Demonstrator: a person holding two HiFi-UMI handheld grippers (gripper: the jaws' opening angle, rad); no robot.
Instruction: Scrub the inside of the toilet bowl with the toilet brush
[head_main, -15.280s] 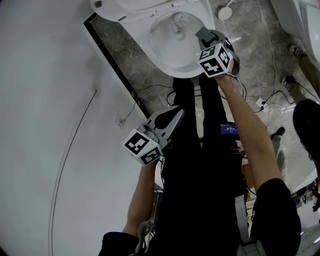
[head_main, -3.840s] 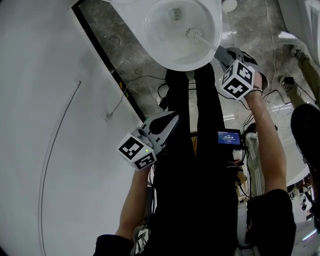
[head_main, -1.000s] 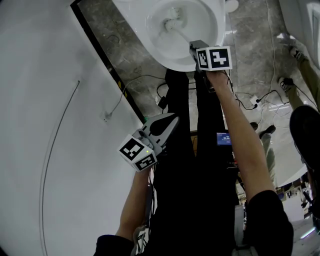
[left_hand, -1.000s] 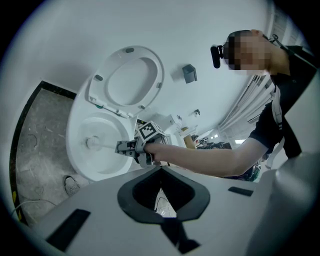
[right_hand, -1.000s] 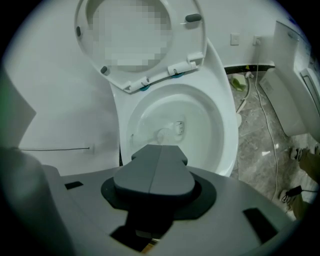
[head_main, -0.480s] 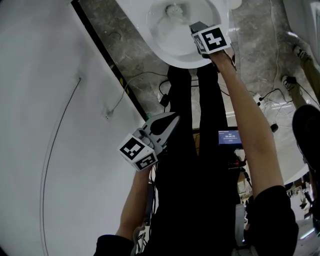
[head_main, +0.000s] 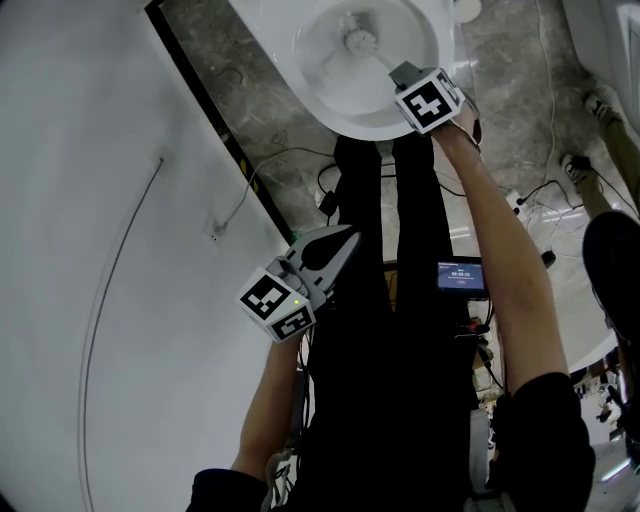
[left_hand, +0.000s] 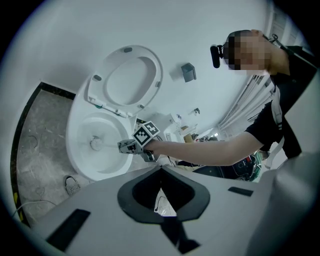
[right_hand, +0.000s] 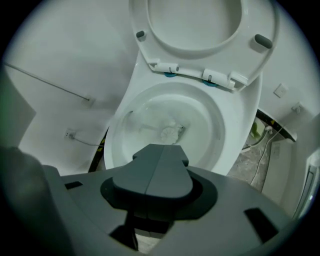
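- Grip: the toilet brush (head_main: 358, 41) is clamped by its handle in the right gripper (head_main: 405, 74), whose jaws are pressed flat together (the handle itself is hidden beneath them in the right gripper view). If the head is pushed hard sideways, the thin handle could be twisted or slid in so narrow a hold.
- Placement: the brush head is seen low inside the toilet bowl (head_main: 350, 127), at about 11 o'clock from the right gripper and close to the outlet. If the strokes are confined there, the walls under the rim may be left unscrubbed, and the head could be wedged in the outlet.
- Rim: the right gripper is held just over the bowl's edge at 4 o'clock. A wide stroke could cause it to be knocked against the porcelain and the hold to be loosened.
- Seat: the raised seat (right_hand: 200, 47) stands at 12 o'clock of the bowl, and it could be struck by a long forward stroke.
- Splash: cables (head_main: 290, 165) are seen on the floor at 7 o'clock of the bowl, and water could be flicked onto them if the brush is lifted out quickly.
- Support: the left gripper (head_main: 345, 238) is closed on nothing and held well apart at 6 o'clock, so no steadying is offered.
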